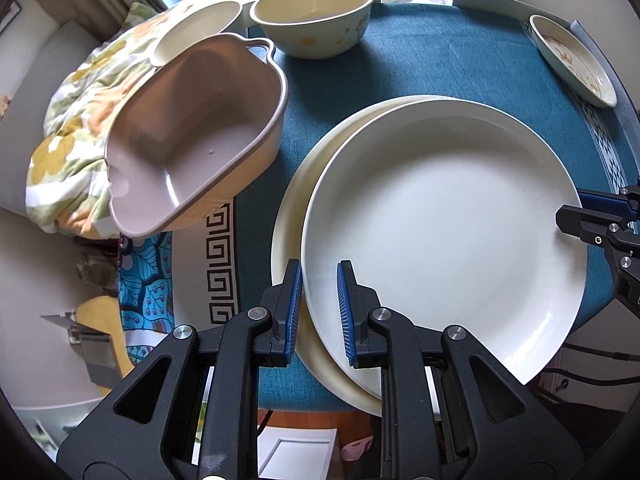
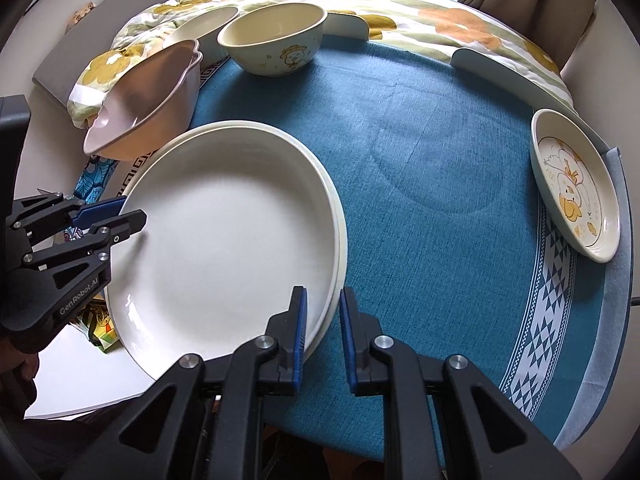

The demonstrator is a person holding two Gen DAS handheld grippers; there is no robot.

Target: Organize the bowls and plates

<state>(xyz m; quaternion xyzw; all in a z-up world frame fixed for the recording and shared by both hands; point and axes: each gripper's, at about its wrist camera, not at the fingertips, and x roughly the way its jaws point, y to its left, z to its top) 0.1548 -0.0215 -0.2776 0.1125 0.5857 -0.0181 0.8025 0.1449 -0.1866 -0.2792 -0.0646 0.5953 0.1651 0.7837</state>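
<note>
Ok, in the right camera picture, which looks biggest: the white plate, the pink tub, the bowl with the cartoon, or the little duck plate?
1. white plate, by far, though it is also nearest.
2. pink tub.
3. and 4. The cartoon bowl and duck plate look alike; the bowl sits farther away, so I won't rank them.

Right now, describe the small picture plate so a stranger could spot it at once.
Start from the blue tablecloth. Follow it to the patterned border on the side opposite the two big white plates. There lies the small plate, the only dish with a yellow cartoon duck printed inside.
</note>
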